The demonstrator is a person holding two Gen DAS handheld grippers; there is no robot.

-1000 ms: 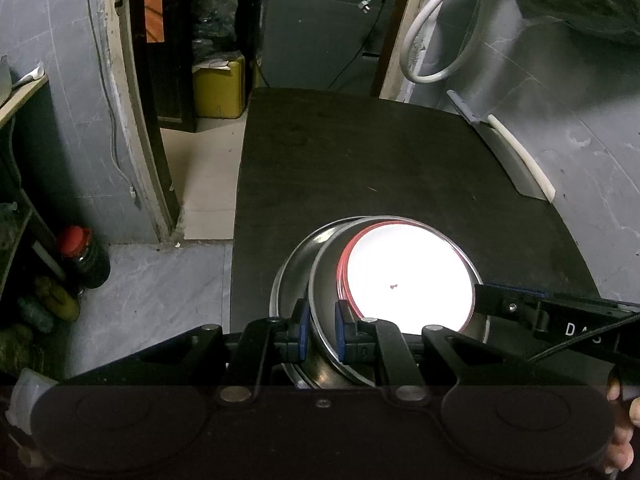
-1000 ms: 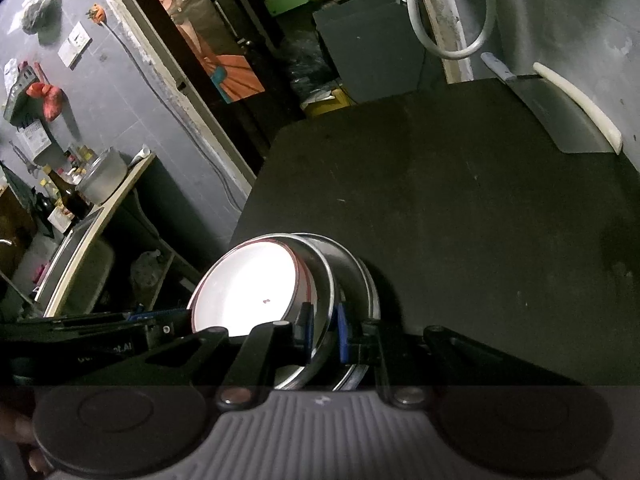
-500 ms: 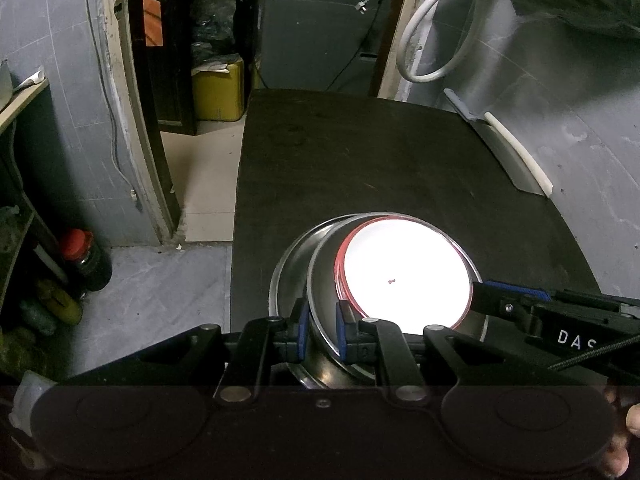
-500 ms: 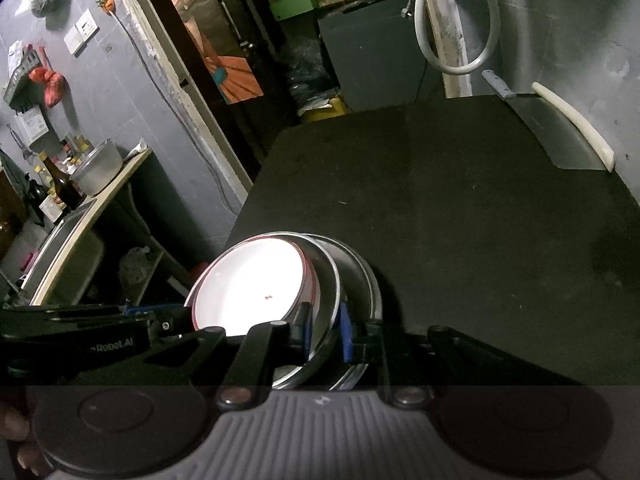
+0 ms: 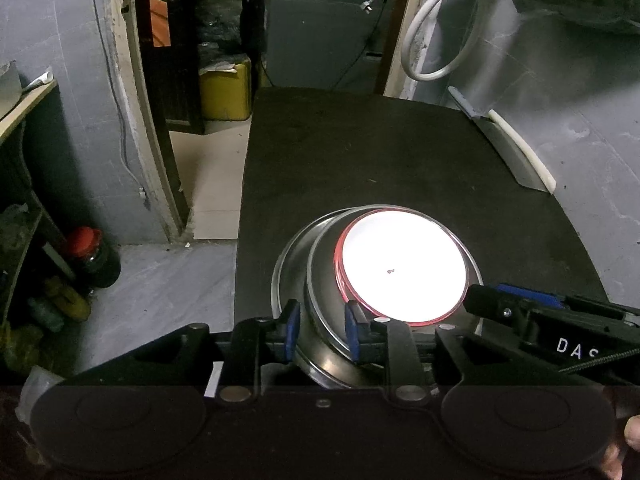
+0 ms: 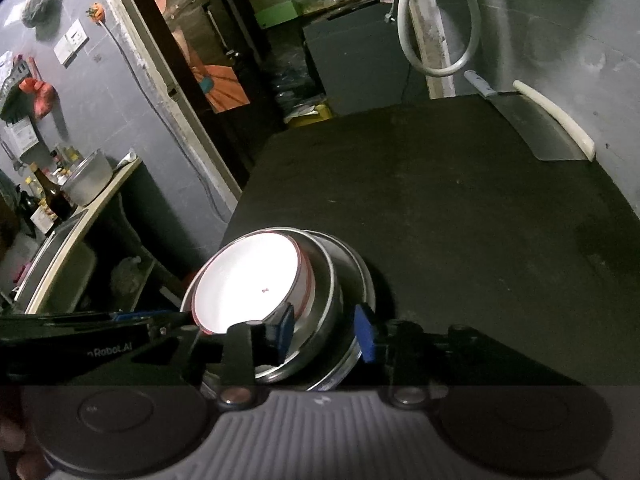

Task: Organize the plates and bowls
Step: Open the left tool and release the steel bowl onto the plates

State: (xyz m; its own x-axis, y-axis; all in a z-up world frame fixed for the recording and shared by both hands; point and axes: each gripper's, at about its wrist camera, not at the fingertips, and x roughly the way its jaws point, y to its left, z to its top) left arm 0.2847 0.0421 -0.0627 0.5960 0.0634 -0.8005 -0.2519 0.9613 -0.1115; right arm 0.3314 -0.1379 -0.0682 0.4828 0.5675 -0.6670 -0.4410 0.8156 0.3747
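Note:
A white plate with a red rim [image 5: 400,268] [image 6: 248,280] lies on top of a steel bowl [image 5: 324,280] [image 6: 320,300], which sits in a wider steel plate [image 5: 286,268] [image 6: 360,276]. The stack is at the near left corner of the black table [image 5: 360,160] [image 6: 440,200]. My left gripper [image 5: 322,332] is open, its blue pads straddling the steel bowl's near rim with gaps on both sides. My right gripper [image 6: 325,334] is open too, with one pad inside the bowl's rim and one outside the stack. Each gripper's arm shows low in the other's view.
A cleaver with a white handle [image 5: 508,148] [image 6: 540,128] leans on the wall at the table's far right. A white hose loop [image 5: 440,40] hangs behind. Left of the table are a doorway, a yellow canister [image 5: 226,92] and a red-lidded jar [image 5: 88,252] on the floor.
Both grippers have opened: their pads, earlier pinched on the steel rims, now stand apart. The stack has stayed in place on the table.

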